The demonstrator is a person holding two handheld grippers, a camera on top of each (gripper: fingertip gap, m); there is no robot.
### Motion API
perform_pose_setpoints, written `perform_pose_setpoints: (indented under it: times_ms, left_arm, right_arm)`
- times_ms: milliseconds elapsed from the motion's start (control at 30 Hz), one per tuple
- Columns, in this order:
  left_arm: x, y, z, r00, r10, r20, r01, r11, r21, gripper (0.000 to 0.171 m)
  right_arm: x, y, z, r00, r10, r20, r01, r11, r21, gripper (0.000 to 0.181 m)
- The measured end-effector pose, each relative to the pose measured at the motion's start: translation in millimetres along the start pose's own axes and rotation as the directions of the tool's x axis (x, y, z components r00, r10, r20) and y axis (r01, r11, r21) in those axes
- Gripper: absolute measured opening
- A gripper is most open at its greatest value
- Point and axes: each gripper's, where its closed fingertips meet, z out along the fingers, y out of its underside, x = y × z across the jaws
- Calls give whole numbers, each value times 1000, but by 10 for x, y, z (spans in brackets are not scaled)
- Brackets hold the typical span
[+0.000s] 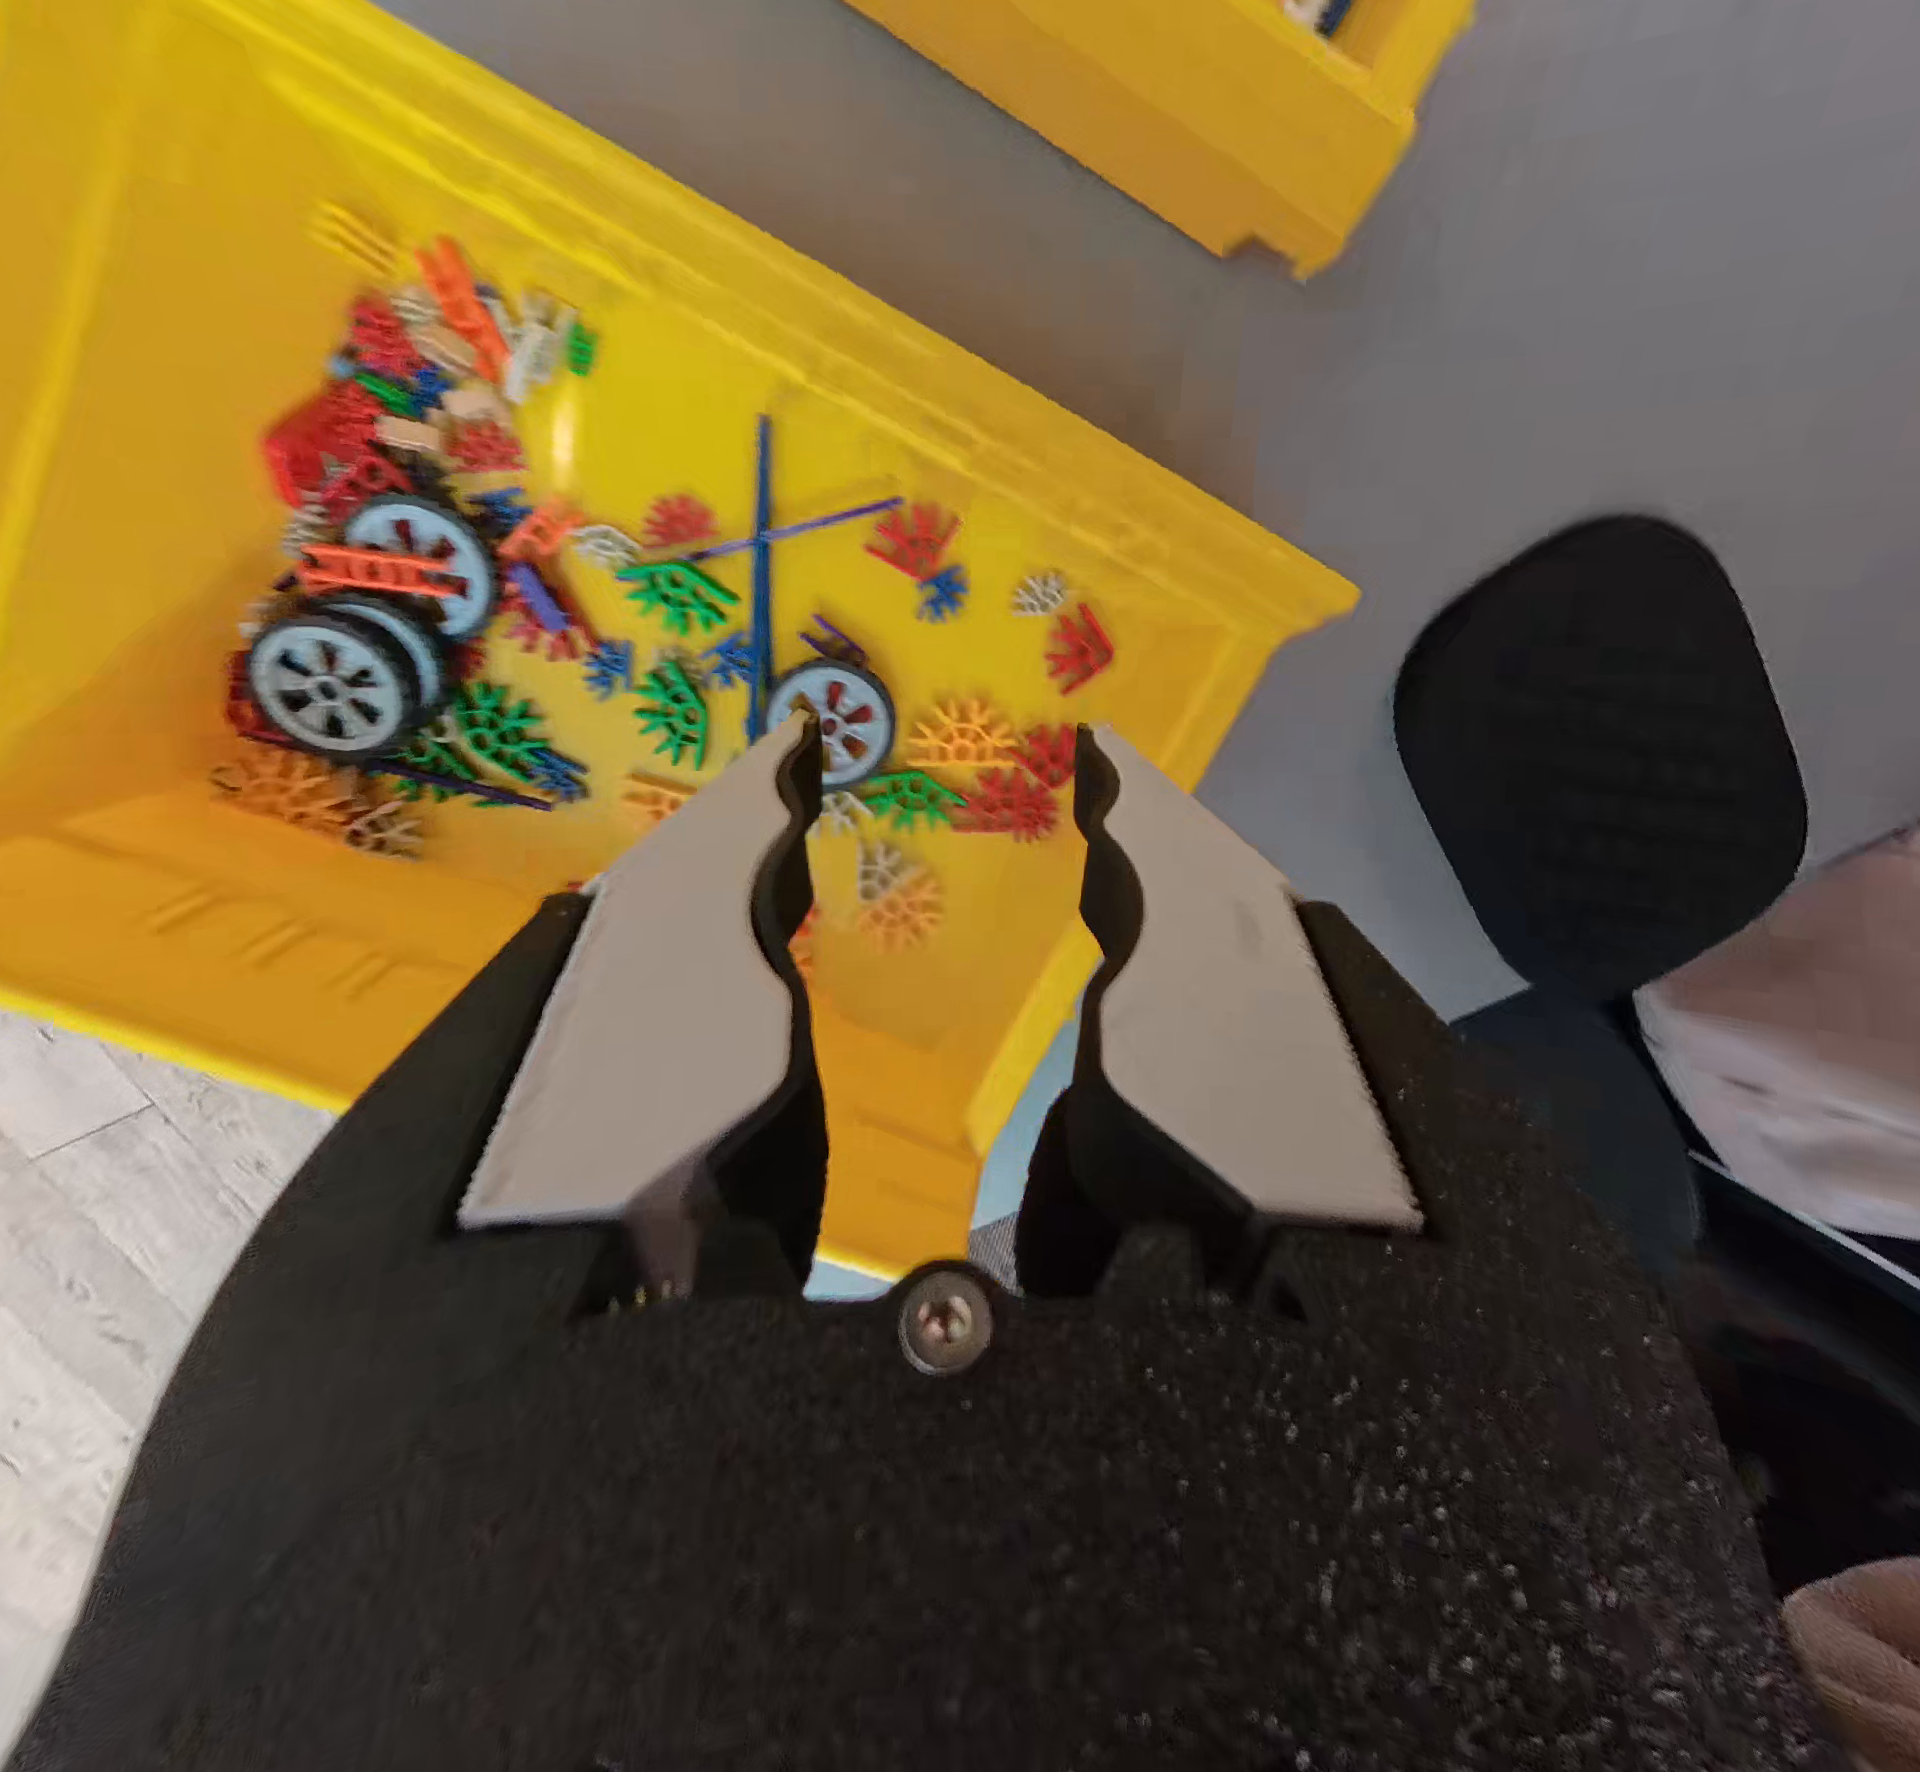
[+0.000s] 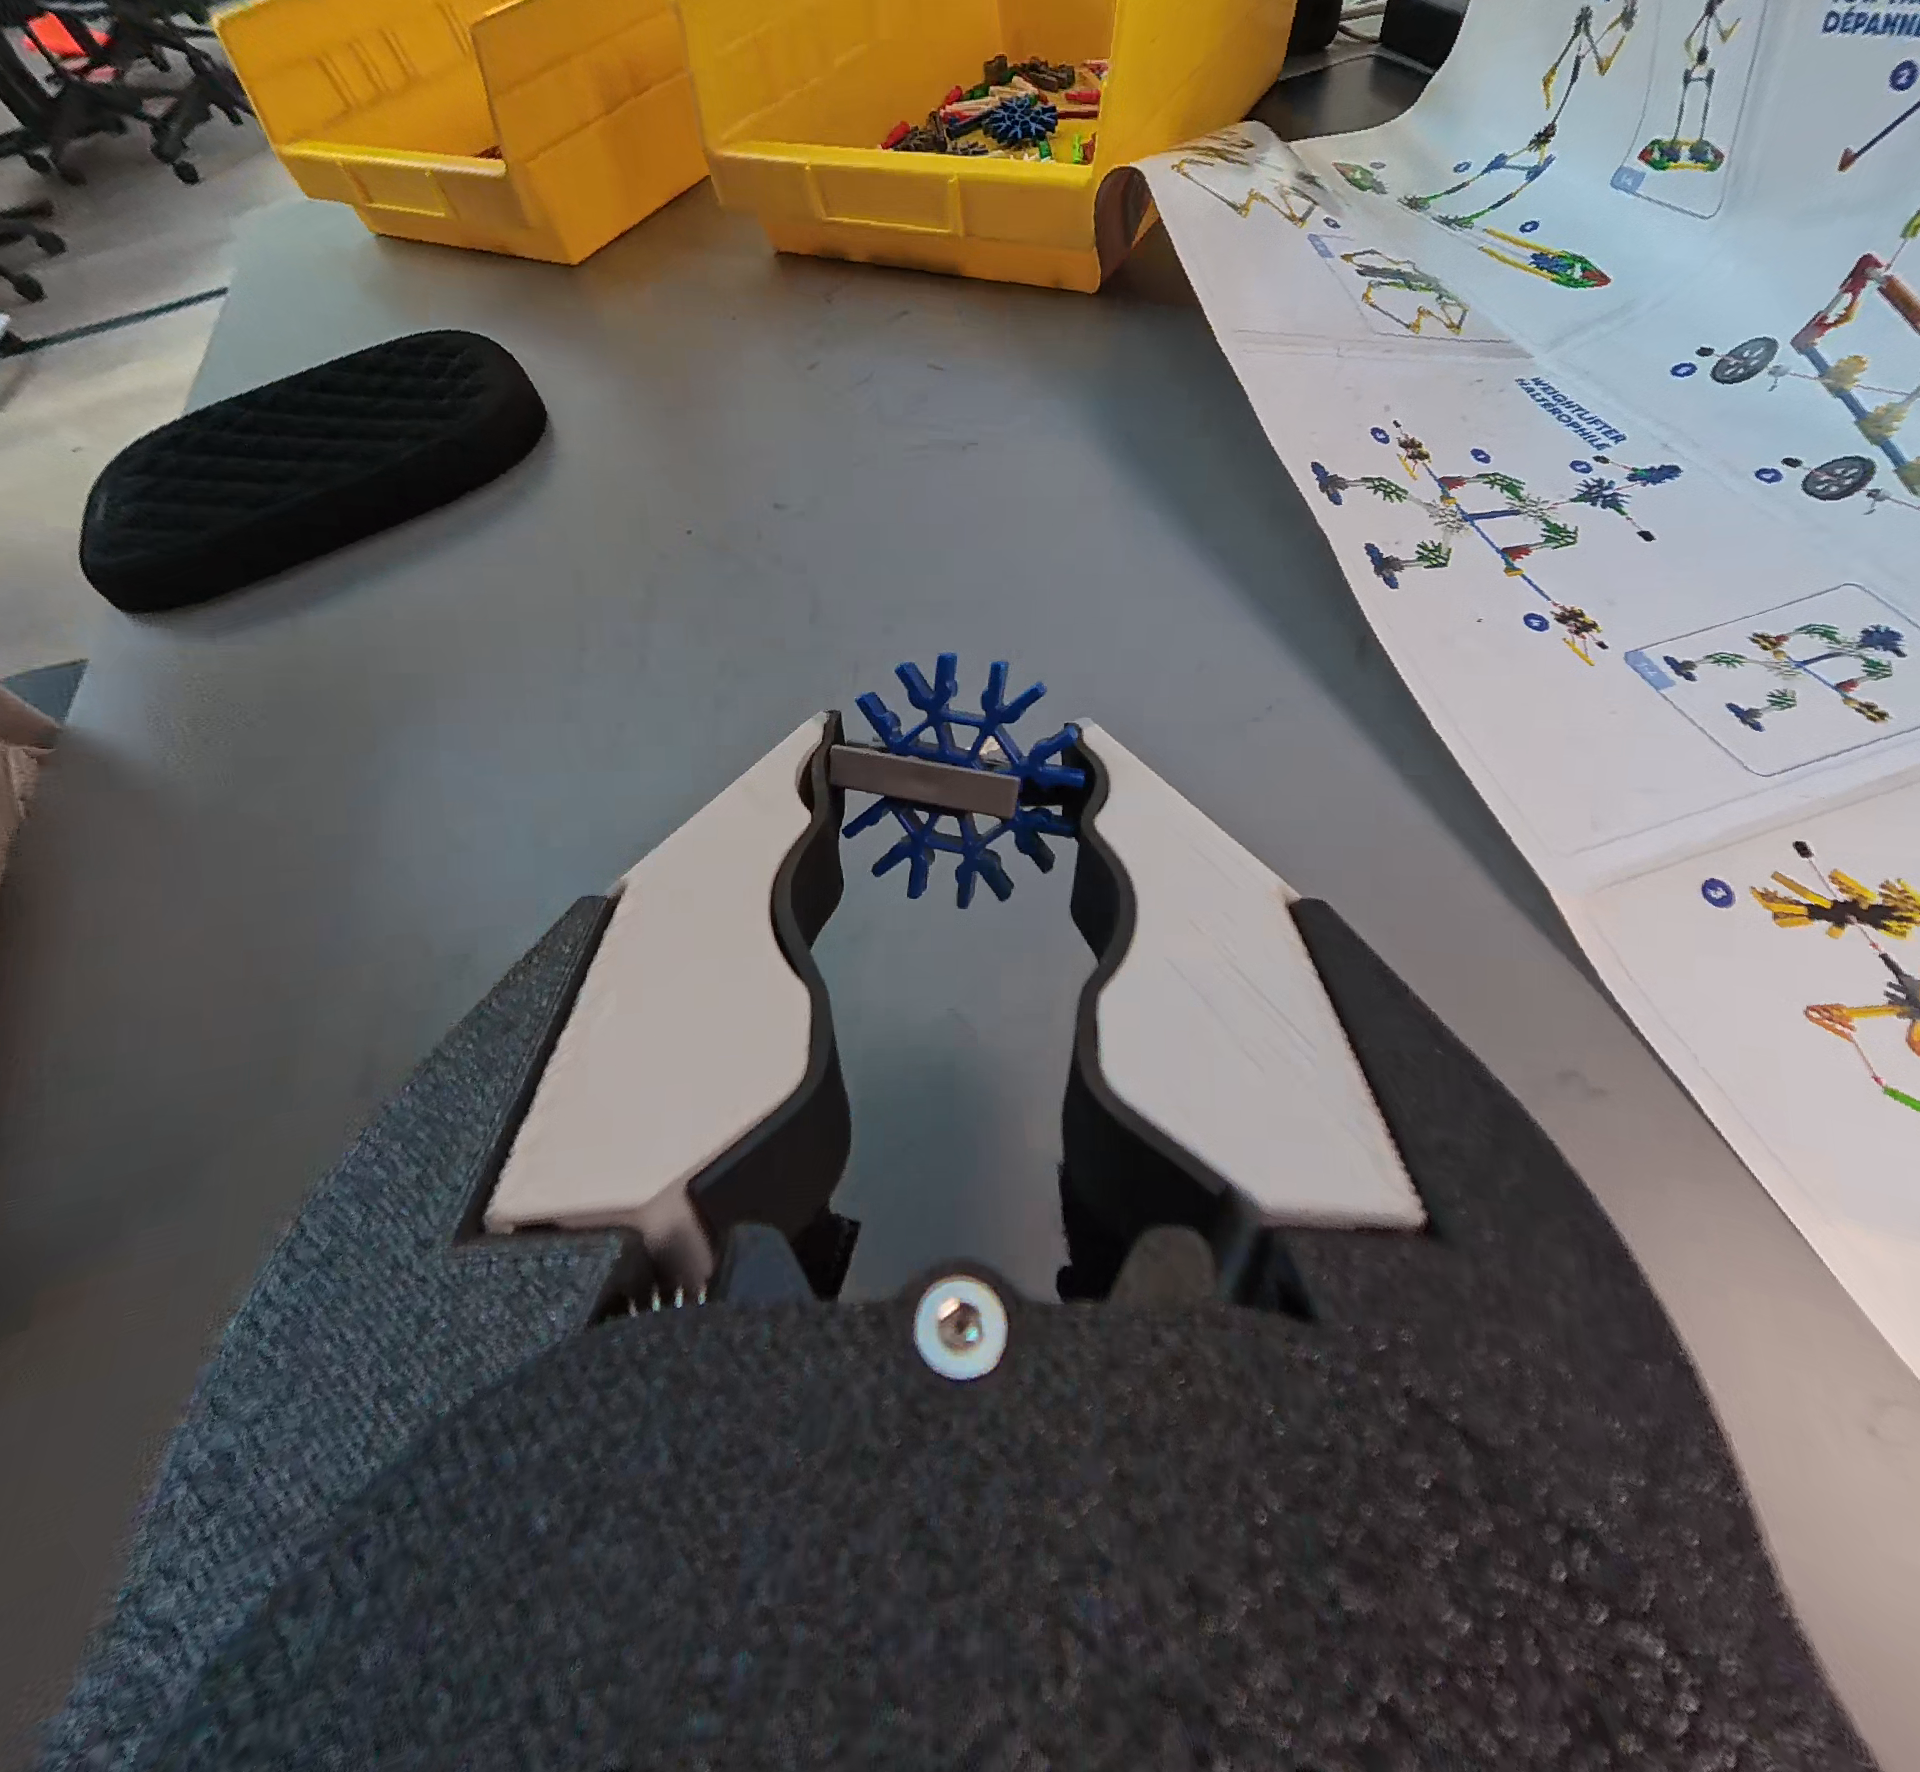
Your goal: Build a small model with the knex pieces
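My left gripper [image 1: 940, 735] is open and empty, held above a yellow bin [image 1: 156, 164] of coloured construction-toy pieces. Its fingertips hover over a small grey wheel [image 1: 847, 720] and red, green and orange connectors [image 1: 997, 787]. Two larger wheels [image 1: 332, 683] lie at the bin's left among more pieces. My right gripper [image 2: 956, 751] is shut on a blue snowflake-shaped connector [image 2: 951, 777] with a short grey rod [image 2: 923, 782] across it, held just above the grey table [image 2: 727, 475].
Two yellow bins [image 2: 914, 205] stand at the table's far side, one holding small pieces [image 2: 997, 112]. A printed instruction sheet [image 2: 1558, 475] covers the right. A black chair armrest pad [image 2: 301, 465] sits at the left edge. Another yellow bin [image 1: 1091, 29] lies beyond. Spacing between my two grippers at the tips: around 55 cm. The small grey wheel [image 1: 847, 720] is about 11 cm from my left fingertips.
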Motion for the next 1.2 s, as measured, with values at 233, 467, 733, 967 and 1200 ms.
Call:
perform_pose_setpoints:
  times_ms: [233,467,733,967,1200]
  left_arm:
    - [633,858,979,983,183,-23,-184,964,-190,38]
    - [487,432,1262,957,283,61,-274,954,-118,23]
    - [410,-19,1405,951,301,77,-295,952,-82,23]
    - [599,-386,889,957,234,173,-268,939,216,33]
    - [2515,-1199,197,912,402,-87,-184,588,788,42]
  right_arm:
    - [-16,26,15,999,-46,-17,46,999,-22,40]
    - [19,10,-8,998,-38,-43,38,999,-9,40]
    - [42,3,-17,998,-27,-54,27,1000,-2,40]
    - [52,-69,-69,998,-28,-50,30,998,48,40]
    - [-166,-237,-38,987,-158,-17,159,977,144,40]
